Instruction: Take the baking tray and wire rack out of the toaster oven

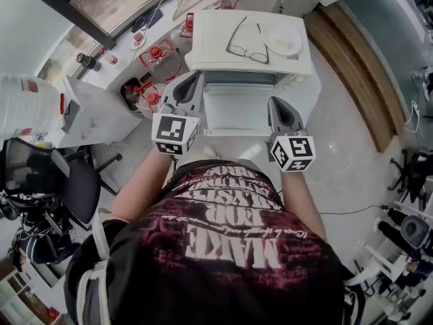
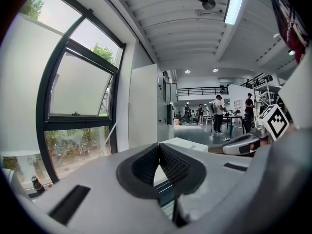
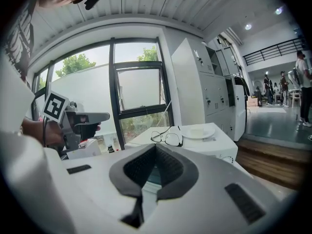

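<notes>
**Head view:** The white toaster oven (image 1: 216,46) sits at 12 o'clock. Its long side runs from 9 o'clock to 3 o'clock, and its front faces 6 o'clock, toward the person. Its door (image 1: 237,110) looks folded down flat toward the person. A pair of glasses (image 1: 247,42) and a plate (image 1: 282,40) lie on its top, with the plate at 3 o'clock from the glasses. The left claw (image 1: 195,78) is near the door's 9 o'clock edge and points to 12 o'clock. The right claw (image 1: 273,102) is near the door's 3 o'clock edge and points the same way. I cannot see the baking tray or the wire rack here.

**Left gripper view:** The left claw (image 2: 159,147) has its two sides pressed together, with nothing between them. A corner of the toaster oven (image 2: 183,144) peeks out just past the tips. The right claw (image 2: 226,149) is at 3 o'clock. A big window (image 2: 78,96) fills the 9 o'clock side.

**Right gripper view:** The right claw (image 3: 155,147) is pressed together too and pinches nothing. The toaster oven (image 3: 204,143) stands past the tips, toward 1 o'clock. The glasses (image 3: 167,138) and the plate (image 3: 197,130) lie on top of it. The left claw (image 3: 105,116) is at 9 o'clock and points toward 3 o'clock. The tray and rack stay hidden in this view as well.
</notes>
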